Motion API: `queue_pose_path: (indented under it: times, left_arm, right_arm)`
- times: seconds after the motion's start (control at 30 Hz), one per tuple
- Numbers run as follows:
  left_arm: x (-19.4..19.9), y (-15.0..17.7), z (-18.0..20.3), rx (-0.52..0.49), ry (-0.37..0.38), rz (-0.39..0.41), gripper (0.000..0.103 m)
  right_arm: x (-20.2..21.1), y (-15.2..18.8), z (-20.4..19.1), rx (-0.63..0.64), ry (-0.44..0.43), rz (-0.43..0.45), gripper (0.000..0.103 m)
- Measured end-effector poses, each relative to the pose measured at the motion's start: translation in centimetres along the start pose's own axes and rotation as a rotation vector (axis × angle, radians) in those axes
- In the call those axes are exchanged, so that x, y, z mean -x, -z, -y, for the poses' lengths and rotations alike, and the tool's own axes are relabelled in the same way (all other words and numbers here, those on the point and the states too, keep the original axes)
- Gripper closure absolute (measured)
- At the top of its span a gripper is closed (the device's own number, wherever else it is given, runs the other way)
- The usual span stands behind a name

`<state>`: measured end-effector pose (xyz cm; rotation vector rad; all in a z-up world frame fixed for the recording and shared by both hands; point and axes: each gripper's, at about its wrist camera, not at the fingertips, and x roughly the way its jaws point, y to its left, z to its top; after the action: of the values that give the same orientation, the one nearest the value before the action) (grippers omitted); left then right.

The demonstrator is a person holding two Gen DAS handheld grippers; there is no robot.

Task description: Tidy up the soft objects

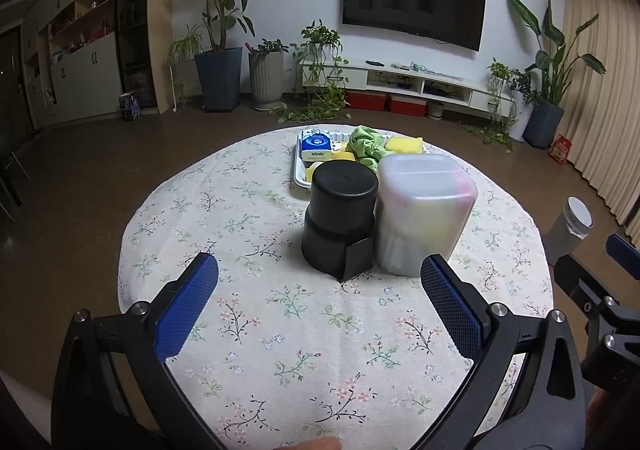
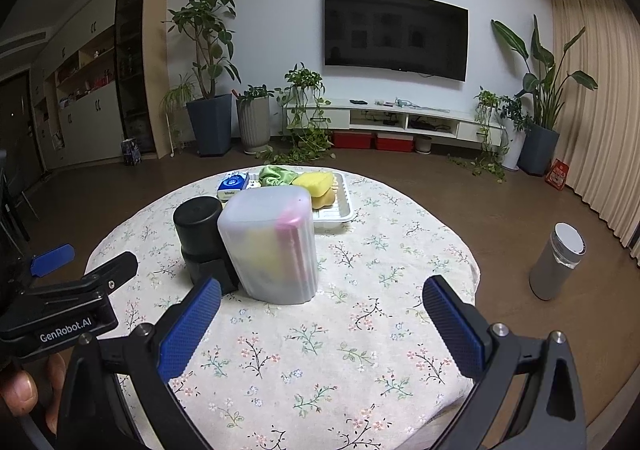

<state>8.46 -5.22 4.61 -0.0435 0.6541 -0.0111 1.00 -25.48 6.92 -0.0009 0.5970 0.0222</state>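
A white tray (image 1: 298, 170) at the table's far side holds a blue tissue pack (image 1: 316, 146), a green cloth (image 1: 364, 146) and yellow sponges (image 1: 405, 145). In the right wrist view the tray (image 2: 334, 213) shows the tissue pack (image 2: 233, 186), the cloth (image 2: 276, 175) and a sponge (image 2: 314, 183). A translucent container (image 1: 424, 210) with pink and yellow items inside stands beside a black cylinder (image 1: 340, 216). My left gripper (image 1: 320, 274) is open and empty in front of them. My right gripper (image 2: 322, 298) is open and empty near the container (image 2: 272, 244).
The round table (image 1: 280, 330) has a floral cloth. A grey cylinder bin (image 2: 556, 262) stands on the floor at the right. The black cylinder (image 2: 200, 238) has a small black block at its foot. Plants, a TV and a low cabinet line the far wall.
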Motion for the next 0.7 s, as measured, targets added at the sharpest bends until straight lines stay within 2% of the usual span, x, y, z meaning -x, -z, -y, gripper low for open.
queue_pose_path:
  times: [0.7]
  left_arm:
    - [-0.3,0.48,-0.16,0.003,-0.015,-0.009,0.0]
  right_arm:
    - [-0.71,0.53,-0.13,-0.01,0.002,-0.02,0.0]
